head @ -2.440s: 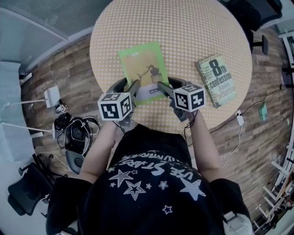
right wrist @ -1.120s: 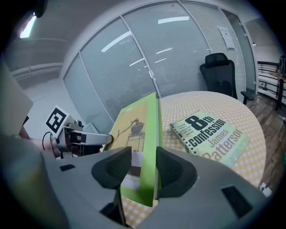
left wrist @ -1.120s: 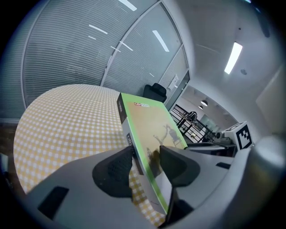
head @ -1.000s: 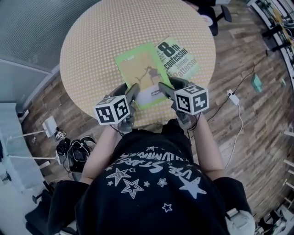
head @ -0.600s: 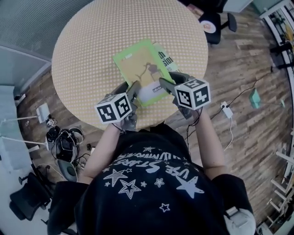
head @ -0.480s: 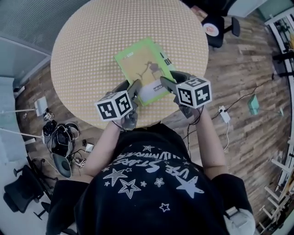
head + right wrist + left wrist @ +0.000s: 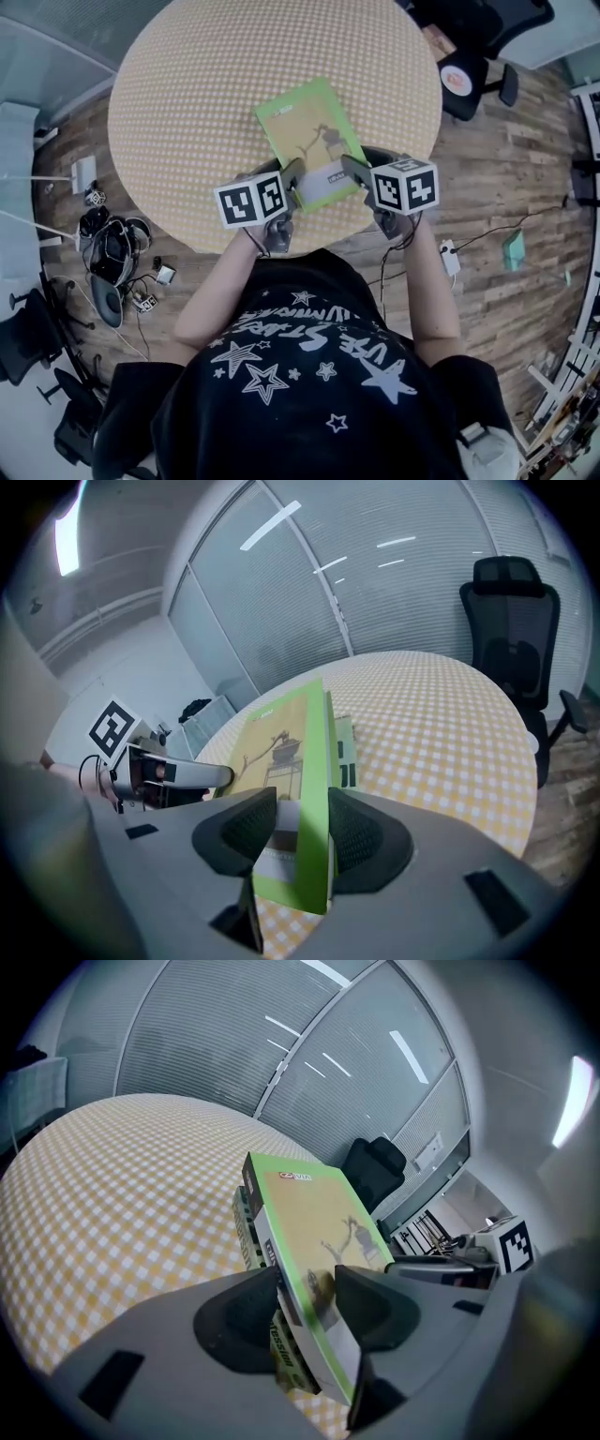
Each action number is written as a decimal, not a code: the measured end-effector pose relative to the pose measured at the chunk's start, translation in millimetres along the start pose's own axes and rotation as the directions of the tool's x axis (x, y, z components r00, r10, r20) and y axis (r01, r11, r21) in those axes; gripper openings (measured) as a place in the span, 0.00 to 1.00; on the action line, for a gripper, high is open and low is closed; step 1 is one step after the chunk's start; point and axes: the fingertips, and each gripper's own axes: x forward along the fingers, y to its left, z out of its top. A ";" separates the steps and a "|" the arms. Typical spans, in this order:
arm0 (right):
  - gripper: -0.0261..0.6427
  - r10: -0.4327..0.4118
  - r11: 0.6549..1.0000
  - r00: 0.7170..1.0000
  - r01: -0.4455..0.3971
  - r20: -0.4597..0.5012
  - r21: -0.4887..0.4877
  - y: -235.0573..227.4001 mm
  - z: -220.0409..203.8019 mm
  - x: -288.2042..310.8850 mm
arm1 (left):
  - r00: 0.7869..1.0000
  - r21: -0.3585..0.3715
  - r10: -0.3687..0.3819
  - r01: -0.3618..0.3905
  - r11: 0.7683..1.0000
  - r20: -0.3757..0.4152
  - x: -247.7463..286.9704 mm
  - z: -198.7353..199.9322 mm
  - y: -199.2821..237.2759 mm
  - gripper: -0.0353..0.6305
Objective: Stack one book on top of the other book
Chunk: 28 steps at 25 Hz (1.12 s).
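Books filled the scene: a thin paperback with a bright green and tan cover was held by both tools over a thicker pale-green paperback with dark lettering. That second one lay on the round desk with a yellow-and-white checked cloth.

The left hand-held gripper pinched the near left corner of the thin paperback, its pads pressed on the cover from either side. The right hand-held gripper pinched the near right corner in the same way. Two grips along the near edge probably served to keep the limp book level and square while it was lined up.

From the head view the thin paperback hid the thicker one almost fully, so the alignment looked close. In the left gripper view the thicker paperback showed directly under the held one, just below the jaws. In the right gripper view a strip of it showed past the held book's far side.

Whether the held book already touched the lower one was hard to tell; it appeared slightly tilted.
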 end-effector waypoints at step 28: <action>0.31 -0.029 0.986 0.991 0.007 0.128 0.168 -27.8 1.3 -5.2 | 1.000 0.106 0.010 -0.012 0.994 0.018 0.4 12.5 15.4 0.34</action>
